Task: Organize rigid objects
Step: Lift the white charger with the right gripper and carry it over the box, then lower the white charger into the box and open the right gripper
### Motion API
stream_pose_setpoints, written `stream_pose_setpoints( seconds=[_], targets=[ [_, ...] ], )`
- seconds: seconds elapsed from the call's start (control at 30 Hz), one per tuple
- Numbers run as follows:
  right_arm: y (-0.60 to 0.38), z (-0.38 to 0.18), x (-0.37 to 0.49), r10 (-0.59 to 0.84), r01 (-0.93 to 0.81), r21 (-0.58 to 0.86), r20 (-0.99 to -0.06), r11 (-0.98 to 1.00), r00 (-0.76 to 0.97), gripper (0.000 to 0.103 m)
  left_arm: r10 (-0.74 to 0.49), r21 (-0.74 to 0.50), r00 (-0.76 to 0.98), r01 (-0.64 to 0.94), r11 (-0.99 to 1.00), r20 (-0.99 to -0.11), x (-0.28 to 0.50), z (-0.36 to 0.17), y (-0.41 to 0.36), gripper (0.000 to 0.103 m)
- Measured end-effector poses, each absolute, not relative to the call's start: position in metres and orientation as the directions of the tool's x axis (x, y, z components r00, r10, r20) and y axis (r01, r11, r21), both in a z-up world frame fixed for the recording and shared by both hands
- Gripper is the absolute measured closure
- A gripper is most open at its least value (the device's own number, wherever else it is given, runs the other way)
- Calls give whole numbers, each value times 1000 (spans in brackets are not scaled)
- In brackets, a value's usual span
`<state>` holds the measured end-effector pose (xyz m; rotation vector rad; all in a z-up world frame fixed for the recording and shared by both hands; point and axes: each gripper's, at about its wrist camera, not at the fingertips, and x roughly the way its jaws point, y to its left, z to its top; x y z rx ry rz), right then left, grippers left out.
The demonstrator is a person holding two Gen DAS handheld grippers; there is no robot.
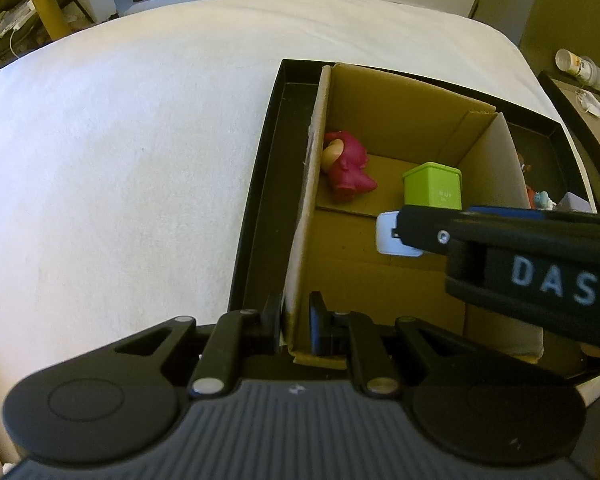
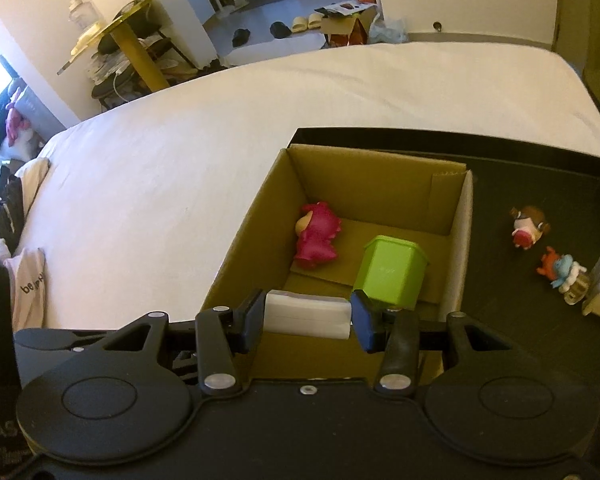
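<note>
Gleaming white block (image 2: pixel 307 316) (smooth, rectangular)

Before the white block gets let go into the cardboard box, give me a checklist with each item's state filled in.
1. Right gripper shut on the white block: ok.
2. Block over the cardboard box, inside its walls: ok.
3. Bare floor under the block, clear of the green container and pink figure: ok, as far as the near floor shows.
4. Left gripper clamped on the box's near left wall, steadying it: ok.
5. Height of the block above the floor: cannot tell.
6. Figures in the black tray out of the way: ok.
</note>
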<state>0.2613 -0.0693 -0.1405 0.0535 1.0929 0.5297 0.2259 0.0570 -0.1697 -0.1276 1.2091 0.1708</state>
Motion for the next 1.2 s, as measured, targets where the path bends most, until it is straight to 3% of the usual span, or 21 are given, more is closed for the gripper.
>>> stream_pose_setpoints(
  seconds=[0.57,1.2],
  targets=[
    [-87,-144,267,519,-321,421,-782,848,346,56,78,7,343,-203,979,-936,224,-168,55,90],
    [-126,-120,251,439,-374,287,-788,882,432,52,99,31,326,-206,978,-940,230,-170,52,90]
  ],
)
